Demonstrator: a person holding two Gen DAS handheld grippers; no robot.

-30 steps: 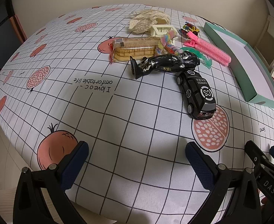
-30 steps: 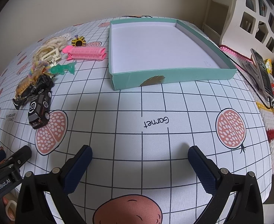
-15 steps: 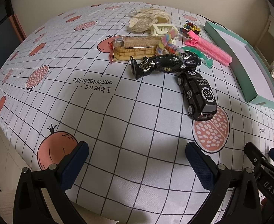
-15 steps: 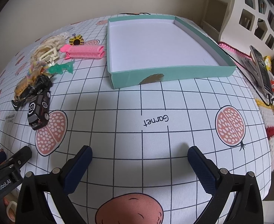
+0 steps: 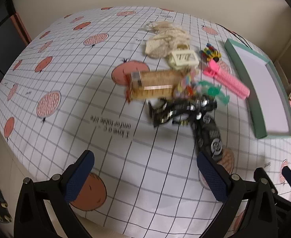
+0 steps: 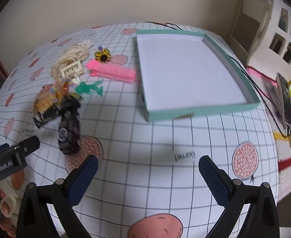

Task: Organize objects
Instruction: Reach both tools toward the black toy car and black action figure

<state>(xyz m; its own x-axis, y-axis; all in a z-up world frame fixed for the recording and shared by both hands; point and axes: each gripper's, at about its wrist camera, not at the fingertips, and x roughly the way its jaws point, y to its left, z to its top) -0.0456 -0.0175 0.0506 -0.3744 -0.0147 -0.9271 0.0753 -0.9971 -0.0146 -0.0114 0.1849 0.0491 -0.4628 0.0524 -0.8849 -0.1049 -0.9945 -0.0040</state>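
Now both grippers, left [image 5: 145, 170] and right [image 6: 148, 170], have advanced, jaws wide and empty, toward the car [image 5: 208, 136] at one o'clock; pickup looks imminent.

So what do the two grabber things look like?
Both the left gripper and the right gripper are black plastic with silver screws. Their fingers wear dark blue, bumpy pads. The left one has white "GenRobot.AI" lettering on its side.

Motion-blurred toy car [image 5: 208, 136], figurine [image 5: 177, 112]
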